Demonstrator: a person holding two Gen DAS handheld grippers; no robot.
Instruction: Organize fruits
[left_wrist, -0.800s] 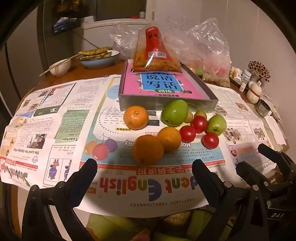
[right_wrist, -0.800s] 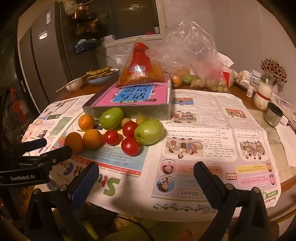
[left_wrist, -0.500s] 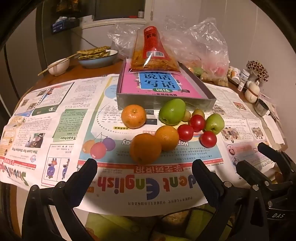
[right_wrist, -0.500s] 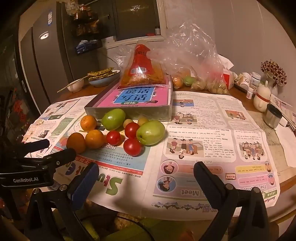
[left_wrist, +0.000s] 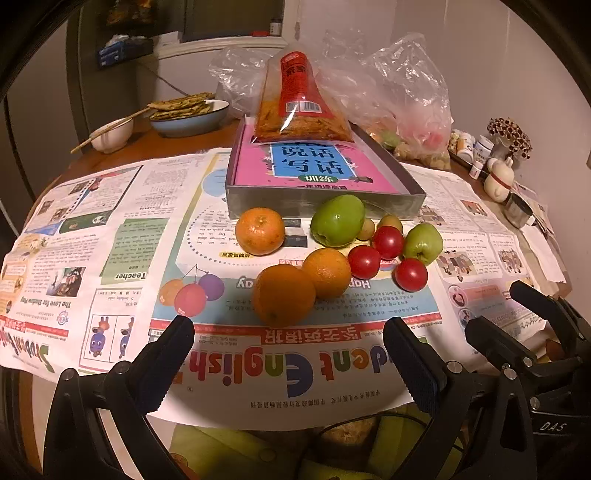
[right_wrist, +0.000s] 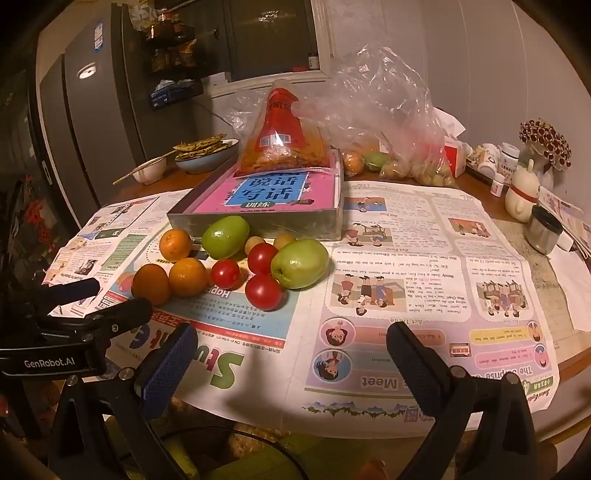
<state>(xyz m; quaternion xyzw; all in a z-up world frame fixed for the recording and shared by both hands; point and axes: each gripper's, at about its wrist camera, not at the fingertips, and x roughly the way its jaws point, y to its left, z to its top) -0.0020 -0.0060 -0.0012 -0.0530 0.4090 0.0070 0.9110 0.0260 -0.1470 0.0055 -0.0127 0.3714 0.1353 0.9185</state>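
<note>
A: Where do you stand?

B: On the bench (left_wrist: 110, 147), the box (left_wrist: 317, 201) sits just behind the fruit: green apples (left_wrist: 338, 220), oranges (left_wrist: 283, 295), tomatoes (left_wrist: 411, 274).

A: And your tools?

B: Left tool (left_wrist: 288, 354) and right tool (right_wrist: 291, 356) both gape wide, empty, short of the fruit. You're at the start, I'd judge; next, close on the near orange.

Both tools are black, with thick angled fingers and silver screws at the joints. The right tool (right_wrist: 291, 354) has blue ribbed pads. The left tool (left_wrist: 288, 350) reads "GenRobot.AI" in white on its side.
</note>
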